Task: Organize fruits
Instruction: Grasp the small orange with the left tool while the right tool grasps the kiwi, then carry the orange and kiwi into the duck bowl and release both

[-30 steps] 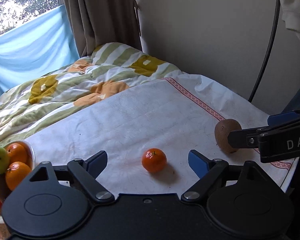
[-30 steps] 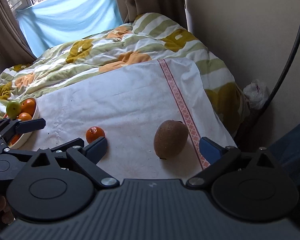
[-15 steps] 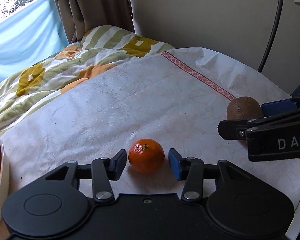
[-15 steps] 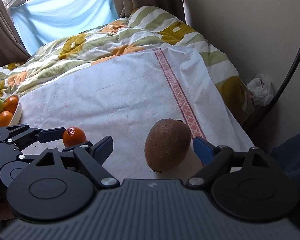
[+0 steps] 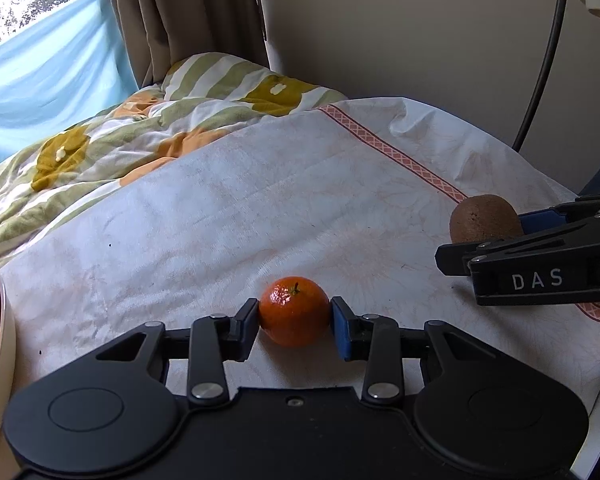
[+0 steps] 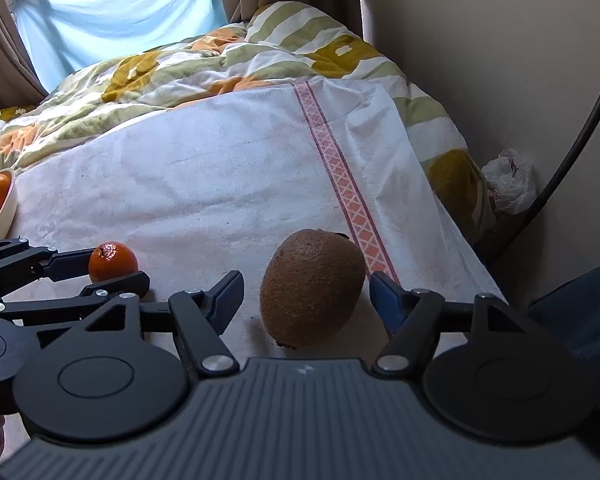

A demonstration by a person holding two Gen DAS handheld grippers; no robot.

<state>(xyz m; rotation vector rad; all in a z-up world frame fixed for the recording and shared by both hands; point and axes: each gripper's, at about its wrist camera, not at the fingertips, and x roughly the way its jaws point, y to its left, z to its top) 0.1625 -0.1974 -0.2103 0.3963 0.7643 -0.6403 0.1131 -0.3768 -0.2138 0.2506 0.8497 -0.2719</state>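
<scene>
A small orange mandarin [image 5: 294,311] lies on the white cloth [image 5: 260,216]. My left gripper [image 5: 295,320] is shut on it, both pads touching its sides. The mandarin also shows in the right wrist view [image 6: 113,266]. A brown kiwi [image 6: 311,287] lies on the cloth near the red patterned stripe. My right gripper [image 6: 306,296] is open around the kiwi, with a gap on each side. The kiwi shows at the right in the left wrist view [image 5: 484,218].
A white bowl [image 5: 5,344] with oranges stands at the left edge, also in the right wrist view [image 6: 8,204]. A flowered quilt [image 5: 140,140] lies behind the cloth. The cloth's right edge drops off by the wall, near a black cable [image 6: 580,120].
My left gripper has moved forward and closed on the mandarin. My right gripper has moved forward so the kiwi sits between its fingers, which have narrowed.
</scene>
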